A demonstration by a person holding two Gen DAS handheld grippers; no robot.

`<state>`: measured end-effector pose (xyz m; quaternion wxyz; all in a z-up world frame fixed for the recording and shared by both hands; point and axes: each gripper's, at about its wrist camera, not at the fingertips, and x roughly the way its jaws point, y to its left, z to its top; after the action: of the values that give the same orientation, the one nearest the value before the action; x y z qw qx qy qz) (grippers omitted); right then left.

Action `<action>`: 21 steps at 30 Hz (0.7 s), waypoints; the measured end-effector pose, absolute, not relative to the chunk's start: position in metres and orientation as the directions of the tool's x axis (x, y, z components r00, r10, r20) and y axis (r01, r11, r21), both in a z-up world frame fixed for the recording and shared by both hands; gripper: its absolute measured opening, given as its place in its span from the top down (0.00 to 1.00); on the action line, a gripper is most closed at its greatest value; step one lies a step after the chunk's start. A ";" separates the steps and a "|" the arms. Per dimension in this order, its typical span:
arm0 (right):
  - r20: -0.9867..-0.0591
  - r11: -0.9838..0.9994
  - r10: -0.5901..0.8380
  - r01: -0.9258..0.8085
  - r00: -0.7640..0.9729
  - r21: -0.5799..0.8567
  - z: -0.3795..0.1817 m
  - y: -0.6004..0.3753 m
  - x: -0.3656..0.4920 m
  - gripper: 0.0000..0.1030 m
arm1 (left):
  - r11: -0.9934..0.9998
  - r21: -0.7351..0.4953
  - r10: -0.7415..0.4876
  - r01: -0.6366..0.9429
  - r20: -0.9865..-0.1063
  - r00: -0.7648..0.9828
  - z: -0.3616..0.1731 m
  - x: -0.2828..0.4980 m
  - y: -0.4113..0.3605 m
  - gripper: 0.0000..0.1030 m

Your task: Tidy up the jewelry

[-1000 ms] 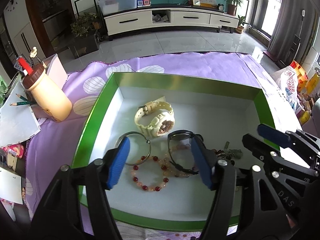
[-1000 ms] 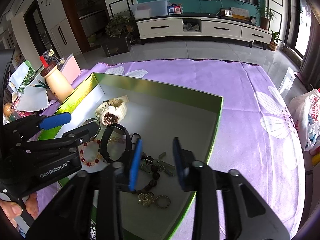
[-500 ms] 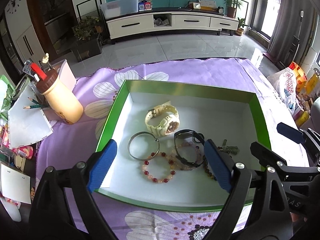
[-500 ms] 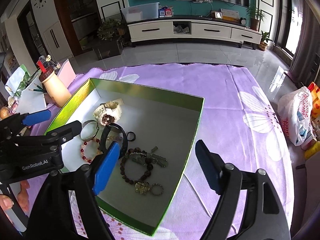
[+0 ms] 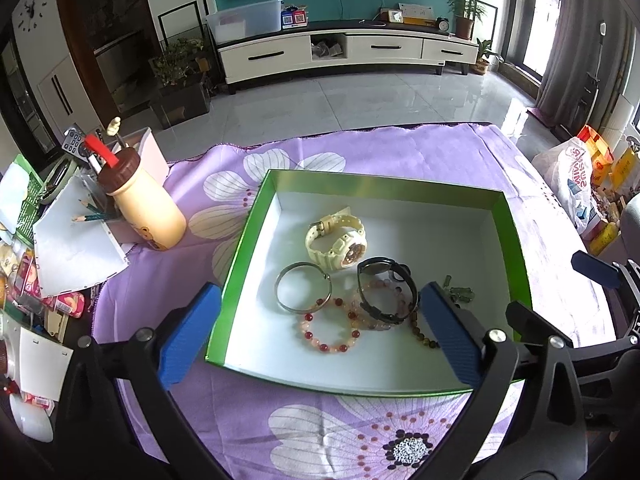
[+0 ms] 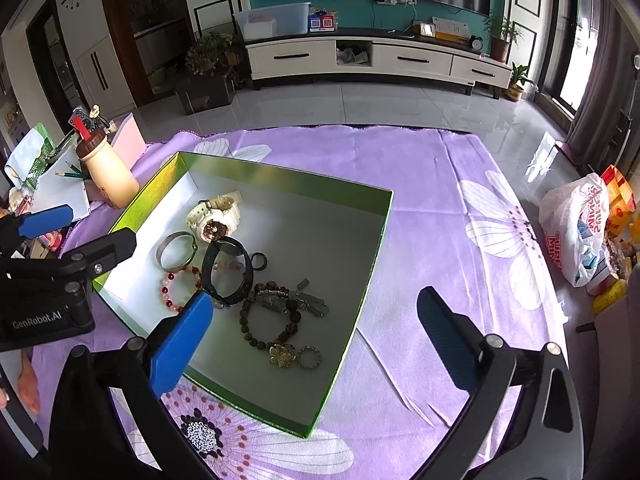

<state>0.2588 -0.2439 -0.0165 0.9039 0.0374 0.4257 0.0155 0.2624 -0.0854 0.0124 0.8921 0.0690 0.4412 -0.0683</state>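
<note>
A green box (image 5: 514, 236) with a white floor sits on the purple flowered cloth. Inside lie a cream watch (image 5: 337, 238), a silver bangle (image 5: 303, 287), a red bead bracelet (image 5: 328, 330), a black watch (image 5: 384, 289) and a dark bead bracelet (image 6: 268, 322) with a gold charm (image 6: 283, 355) and a small ring (image 6: 309, 357). My left gripper (image 5: 320, 336) is open and empty, raised above the box's near edge. My right gripper (image 6: 316, 336) is open and empty, above the box's near right corner. The box also shows in the right wrist view (image 6: 372, 256).
A cream bottle with a brown cap (image 5: 140, 204) stands left of the box beside papers and pencils (image 5: 76, 240). A white plastic bag (image 6: 576, 228) lies off the table's right side. The cloth ends at the far edge, with floor beyond.
Both grippers have opened wide and pulled back and up from the box. The jewelry inside has stayed put.
</note>
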 end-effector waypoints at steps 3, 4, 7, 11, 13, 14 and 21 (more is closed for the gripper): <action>-0.771 0.997 0.054 0.009 0.634 0.078 -0.010 -0.242 0.255 0.01 | 0.983 0.065 -0.054 0.172 -0.791 0.610 0.021 0.260 -0.081 0.02; -0.774 0.997 0.050 0.012 0.631 0.075 -0.009 -0.241 0.255 0.01 | 0.984 0.065 -0.052 0.168 -0.790 0.611 0.024 0.260 -0.079 0.02; -0.786 0.997 0.032 0.029 0.617 0.064 -0.003 -0.238 0.254 0.01 | 0.985 0.067 -0.043 0.156 -0.791 0.610 0.032 0.260 -0.074 0.02; -0.796 0.997 0.009 0.051 0.605 0.051 0.006 -0.235 0.252 0.01 | 0.984 0.095 -0.014 0.150 -0.802 0.597 0.042 0.260 -0.074 0.02; -0.803 0.997 0.006 0.062 0.596 0.054 0.013 -0.234 0.251 0.01 | 0.983 0.097 -0.014 0.156 -0.807 0.590 0.048 0.260 -0.074 0.02; -0.807 0.996 0.004 0.067 0.590 0.055 0.016 -0.234 0.250 0.01 | 0.983 0.092 -0.019 0.161 -0.812 0.583 0.052 0.259 -0.074 0.02; -0.812 0.996 -0.003 0.073 0.583 0.048 0.042 -0.234 0.246 0.01 | 0.984 0.063 -0.038 0.166 -0.837 0.546 0.071 0.259 -0.074 0.02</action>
<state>0.2460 -0.2340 0.0419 0.8889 0.0381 0.4561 -0.0214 0.2587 -0.0737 0.0707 0.8766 0.0676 0.4728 -0.0582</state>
